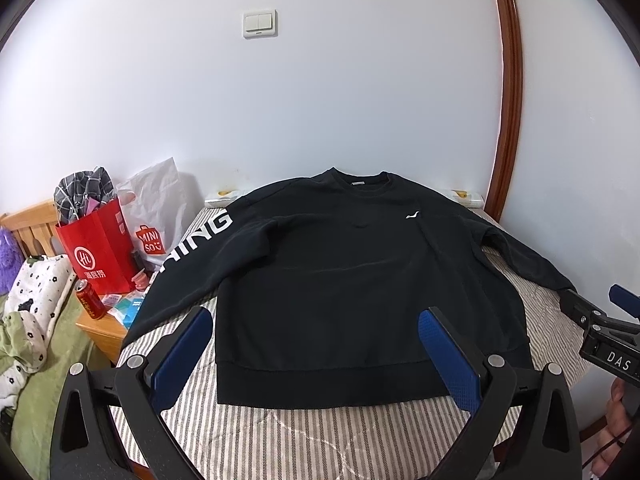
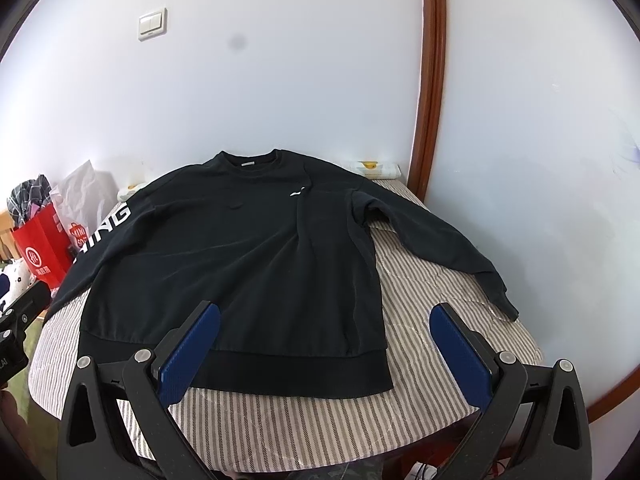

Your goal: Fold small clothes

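A black sweatshirt lies flat, front up, on a striped padded table, collar toward the wall, both sleeves spread out. Its left sleeve carries white letters. It also shows in the right wrist view, with its right sleeve reaching toward the table's right edge. My left gripper is open and empty, above the hem near the front edge. My right gripper is open and empty, above the hem's right corner; it shows at the right edge of the left wrist view.
A red paper bag and a white shopping bag stand on a wooden nightstand at the left, with a red can. A bed with green bedding lies further left. A wall is behind, a brown door frame at the right.
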